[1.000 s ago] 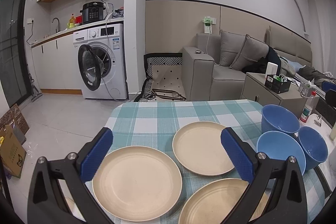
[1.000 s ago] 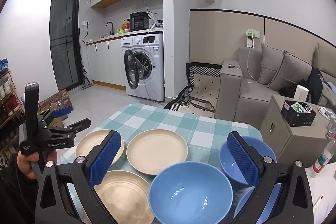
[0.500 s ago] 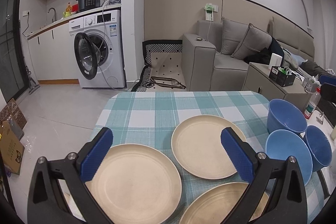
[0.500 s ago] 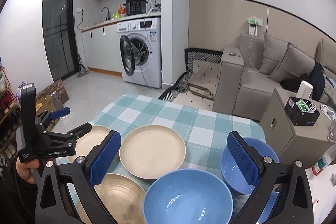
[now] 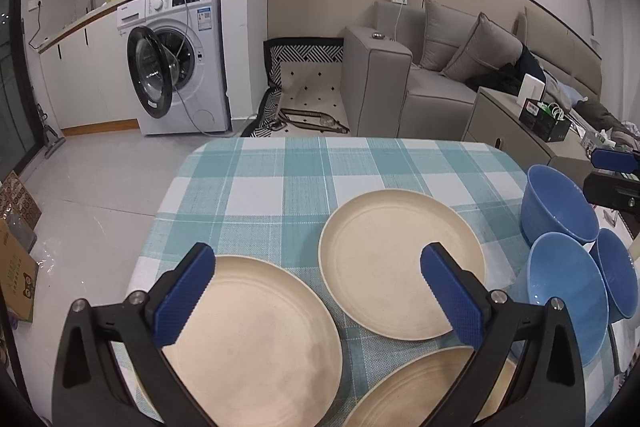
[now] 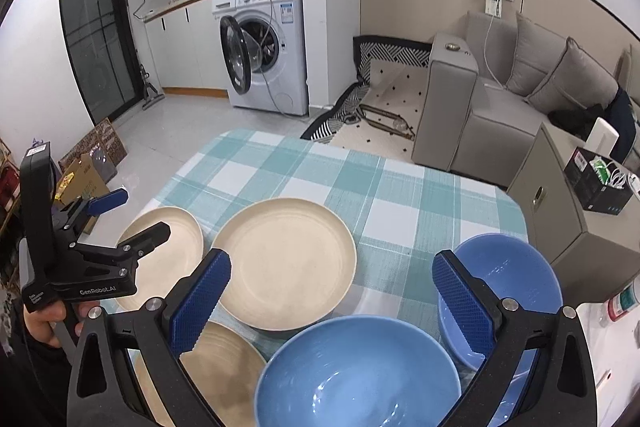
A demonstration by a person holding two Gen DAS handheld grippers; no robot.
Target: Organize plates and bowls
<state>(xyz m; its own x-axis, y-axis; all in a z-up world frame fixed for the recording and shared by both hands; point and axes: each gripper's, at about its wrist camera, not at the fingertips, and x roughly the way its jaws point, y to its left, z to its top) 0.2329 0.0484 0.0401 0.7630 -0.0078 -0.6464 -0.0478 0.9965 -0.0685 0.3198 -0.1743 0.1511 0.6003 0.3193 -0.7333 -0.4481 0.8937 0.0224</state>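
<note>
Both claws spread and empty: lower your left claw (image 5: 316,295) onto the near plate's (image 5: 256,339) rim, pinch squarely, keep right claw (image 6: 330,303) off the bowls (image 6: 356,371).

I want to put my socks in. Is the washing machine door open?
Open. The washing machine door swings out, showing the drum.

Indoor light, even, fairly dim and cool. Heavy fisheye bend, black vignette at all corners. Glare on floor (image 6: 132,163) near 9 o'clock. Soft shadows under plates (image 5: 400,263). Near bowl (image 6: 356,375) slightly soft; centre sharp.
</note>
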